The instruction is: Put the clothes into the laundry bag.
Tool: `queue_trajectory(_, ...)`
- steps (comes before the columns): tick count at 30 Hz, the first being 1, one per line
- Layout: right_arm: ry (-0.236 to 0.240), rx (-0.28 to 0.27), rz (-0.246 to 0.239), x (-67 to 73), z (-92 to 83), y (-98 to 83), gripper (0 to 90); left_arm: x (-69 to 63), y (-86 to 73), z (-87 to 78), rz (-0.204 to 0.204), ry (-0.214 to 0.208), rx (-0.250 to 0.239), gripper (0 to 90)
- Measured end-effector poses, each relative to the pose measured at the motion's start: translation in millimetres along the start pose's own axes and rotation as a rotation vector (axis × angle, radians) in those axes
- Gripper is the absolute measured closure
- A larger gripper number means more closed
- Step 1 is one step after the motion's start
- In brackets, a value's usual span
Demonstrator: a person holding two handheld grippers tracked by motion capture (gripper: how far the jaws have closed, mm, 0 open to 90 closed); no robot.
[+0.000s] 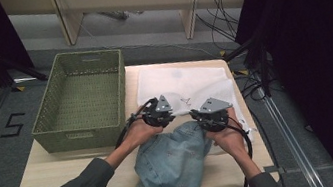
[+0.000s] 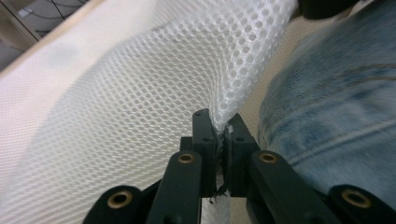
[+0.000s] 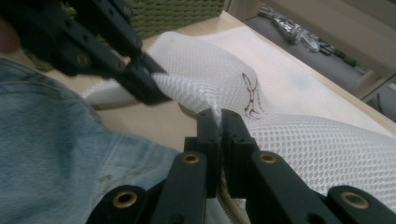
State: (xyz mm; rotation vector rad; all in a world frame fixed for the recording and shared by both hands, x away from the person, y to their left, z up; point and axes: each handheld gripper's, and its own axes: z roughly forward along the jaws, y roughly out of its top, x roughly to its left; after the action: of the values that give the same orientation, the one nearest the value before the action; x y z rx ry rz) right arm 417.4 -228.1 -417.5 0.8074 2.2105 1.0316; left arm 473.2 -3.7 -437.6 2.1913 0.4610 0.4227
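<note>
Between the jaws of the left gripper [image 2: 219,133] and the right gripper [image 3: 219,123], white mesh bag [image 1: 183,83] edge is clamped; denim garment [image 1: 171,166] lies just beside both

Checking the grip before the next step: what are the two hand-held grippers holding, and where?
Both pinch the white mesh bag at its near edge: left hand-held gripper, right hand-held gripper.
</note>
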Motion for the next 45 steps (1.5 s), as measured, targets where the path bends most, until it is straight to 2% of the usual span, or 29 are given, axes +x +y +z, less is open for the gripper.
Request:
queue_trajectory(2, 0.074, -0.014, 0.066, 1.2, -3.0, 3.4, 74.5, 6.0, 1.1, -12.7, 0.004, 0.010, 0.001, 85.1)
queue_trajectory(3, 0.105, -0.025, 0.110, 4.4, -5.9, 6.3, 65.4, 8.9, 1.0, -18.3, -0.020, 0.001, -0.004, 85.0)
queue_trajectory(4, 0.163, -0.014, 0.130, 8.2, -9.0, 10.1, 55.9, 12.8, 1.2, -23.7, -0.007, -0.006, 0.000, 85.0)
queue_trajectory(5, 0.234, -0.005, 0.127, 15.8, -11.4, 14.6, 49.0, 13.7, 0.7, -25.9, -0.013, -0.014, 0.005, 84.9)
queue_trajectory(7, 0.307, -0.017, 0.071, 35.2, -12.2, 21.9, 43.5, 17.2, -1.4, -29.6, -0.022, -0.026, 0.011, 84.6)
queue_trajectory(9, 0.353, 0.009, 0.095, 49.8, -8.8, 25.3, 41.4, 19.3, -2.4, -29.9, -0.040, -0.024, 0.006, 84.5)
queue_trajectory(12, 0.395, 0.075, 0.050, 76.7, 12.7, 25.3, 39.2, 20.5, -2.2, -30.5, -0.037, -0.033, 0.013, 84.6)
queue_trajectory(14, 0.353, 0.118, 0.054, 89.8, 28.5, 20.1, 37.9, 19.3, -2.4, -29.6, -0.038, -0.030, 0.013, 84.6)
queue_trajectory(15, 0.338, 0.187, 0.047, 95.1, 37.9, 14.6, 39.3, 19.7, -2.4, -29.2, -0.029, -0.034, 0.021, 84.6)
queue_trajectory(16, 0.340, 0.216, 0.036, 99.2, 44.4, 8.7, 48.2, 20.0, -2.5, -28.7, -0.014, -0.037, 0.026, 84.6)
queue_trajectory(17, 0.352, 0.255, 0.056, 102.7, 45.1, 6.4, 57.1, 18.8, -3.2, -28.1, -0.025, -0.041, 0.036, 84.7)
queue_trajectory(19, 0.348, 0.269, -0.002, 103.1, 45.2, 3.0, 74.5, 18.8, -3.3, -27.7, -0.012, -0.043, 0.037, 84.8)
queue_trajectory(21, 0.312, 0.259, -0.016, 98.9, 35.6, 10.3, 79.1, 18.8, -2.7, -28.5, -0.013, -0.043, 0.034, 84.9)
queue_trajectory(22, 0.282, 0.212, -0.078, 91.3, 34.3, 12.6, 79.5, 18.4, -2.4, -29.8, -0.012, -0.040, 0.033, 84.9)
queue_trajectory(23, 0.269, 0.209, -0.052, 87.0, 28.0, 17.2, 79.7, 18.3, -1.9, -31.5, -0.008, -0.040, 0.032, 85.0)
queue_trajectory(25, 0.216, 0.175, -0.038, 66.2, 16.8, 23.2, 79.9, 18.5, -0.7, -36.0, -0.001, -0.041, 0.033, 85.1)
queue_trajectory(28, 0.081, 0.153, 0.031, 34.1, 6.5, 20.2, 80.0, 19.6, 1.9, -41.5, -0.003, -0.046, 0.019, 85.2)
queue_trajectory(30, 0.017, 0.156, 0.073, 19.0, 13.4, 11.4, 79.4, 18.7, 3.0, -42.9, -0.013, -0.049, 0.015, 85.2)
queue_trajectory(32, -0.024, 0.206, 0.133, 11.9, 29.8, -7.5, 76.3, 18.7, 3.9, -42.4, 0.002, -0.051, 0.015, 85.2)
queue_trajectory(34, -0.005, 0.251, 0.177, 11.5, 43.9, -22.7, 70.7, 17.2, 3.7, -41.1, -0.004, -0.055, 0.019, 85.2)
queue_trajectory(35, -0.001, 0.235, 0.208, 11.9, 44.1, -21.9, 66.6, 17.6, 3.7, -41.0, 0.005, -0.056, 0.021, 85.1)
queue_trajectory(36, -0.007, 0.227, 0.210, 11.9, 40.2, -16.2, 59.9, 18.1, 3.7, -40.9, 0.000, -0.060, 0.020, 85.1)
queue_trajectory(37, -0.005, 0.204, 0.211, 12.0, 34.3, -8.8, 53.4, 18.6, 3.3, -41.0, -0.010, -0.060, 0.020, 85.1)
queue_trajectory(38, 0.034, 0.105, 0.192, 12.0, 21.1, 5.3, 48.4, 19.7, 3.2, -41.3, -0.013, -0.059, 0.018, 85.0)
queue_trajectory(39, 0.034, 0.105, 0.192, 12.0, 21.1, 5.3, 48.4, 20.4, 2.9, -41.5, -0.013, -0.058, 0.015, 85.0)
queue_trajectory(40, 0.087, 0.088, 0.221, 14.8, 13.0, 12.2, 45.7, 20.7, 2.4, -42.1, -0.018, -0.060, 0.020, 85.0)
queue_trajectory(42, 0.178, 0.066, 0.227, 24.3, -1.0, 22.2, 43.5, 20.5, 2.0, -42.8, -0.028, -0.061, 0.021, 85.0)
queue_trajectory(43, 0.224, 0.042, 0.206, 32.0, -6.5, 24.2, 42.4, 21.3, 2.3, -43.1, -0.016, -0.060, 0.020, 84.9)
queue_trajectory(45, 0.295, 0.051, 0.178, 45.6, -11.5, 23.2, 40.4, 20.2, 2.2, -43.7, -0.027, -0.057, 0.020, 84.9)
